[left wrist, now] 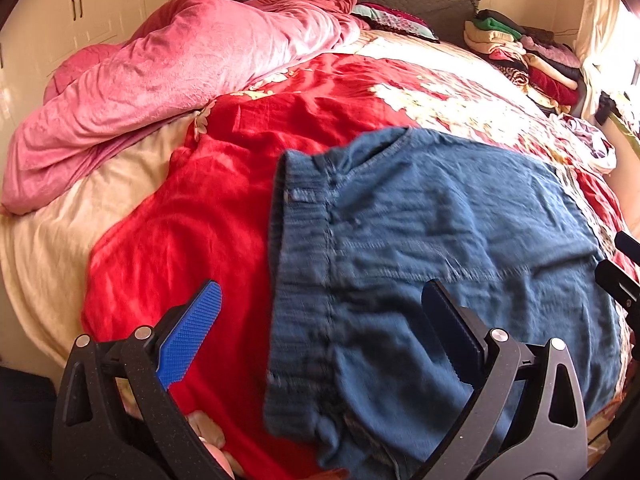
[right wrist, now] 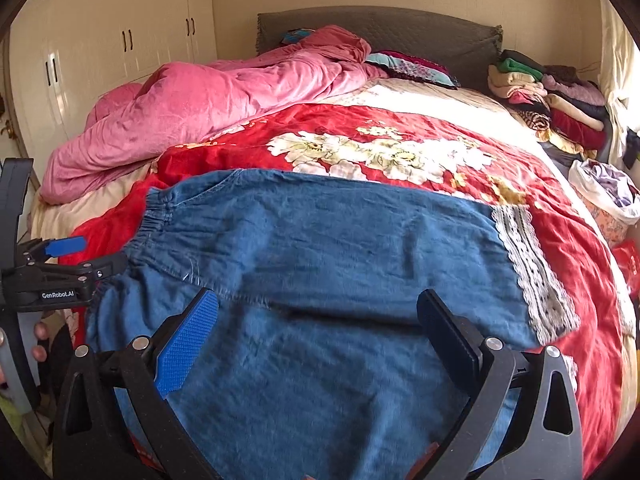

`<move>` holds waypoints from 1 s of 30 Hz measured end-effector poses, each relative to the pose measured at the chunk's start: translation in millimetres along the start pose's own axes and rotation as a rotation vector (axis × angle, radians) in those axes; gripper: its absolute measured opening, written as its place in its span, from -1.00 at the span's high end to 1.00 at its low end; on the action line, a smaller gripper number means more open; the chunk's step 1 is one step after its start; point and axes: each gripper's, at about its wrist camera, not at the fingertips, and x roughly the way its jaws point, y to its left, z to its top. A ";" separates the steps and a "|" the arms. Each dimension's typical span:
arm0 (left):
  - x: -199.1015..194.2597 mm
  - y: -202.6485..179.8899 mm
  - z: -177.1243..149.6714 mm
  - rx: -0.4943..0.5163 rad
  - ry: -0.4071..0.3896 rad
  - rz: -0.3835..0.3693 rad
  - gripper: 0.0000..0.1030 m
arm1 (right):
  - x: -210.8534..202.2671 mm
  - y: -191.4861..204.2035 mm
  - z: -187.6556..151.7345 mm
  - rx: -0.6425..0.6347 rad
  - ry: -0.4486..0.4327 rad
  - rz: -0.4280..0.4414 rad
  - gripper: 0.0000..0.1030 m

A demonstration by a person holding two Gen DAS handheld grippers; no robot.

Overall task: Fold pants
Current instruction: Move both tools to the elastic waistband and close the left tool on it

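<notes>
Blue denim pants (left wrist: 440, 248) lie flat on the red floral bedspread (left wrist: 192, 216), elastic waistband to the left, white lace hems (right wrist: 528, 264) to the right. One leg lies folded over the other. My left gripper (left wrist: 320, 312) hangs open just above the waistband end, nothing between its fingers. The right gripper (right wrist: 318, 320) is open over the middle of the pants (right wrist: 320, 248), also holding nothing. In the right wrist view the left gripper (right wrist: 64, 252) shows at the left edge, beside the waistband.
A crumpled pink blanket (right wrist: 208, 108) fills the far left of the bed. Stacks of folded clothes (right wrist: 548, 92) sit at the far right by the grey headboard (right wrist: 380, 28). A white bag (right wrist: 608, 188) stands off the bed's right side. White wardrobes (right wrist: 120, 40) line the left wall.
</notes>
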 end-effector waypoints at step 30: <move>106.9 19.6 74.6 0.057 0.103 0.029 -0.83 | 136.4 -1.2 89.6 -0.190 0.126 0.047 -0.92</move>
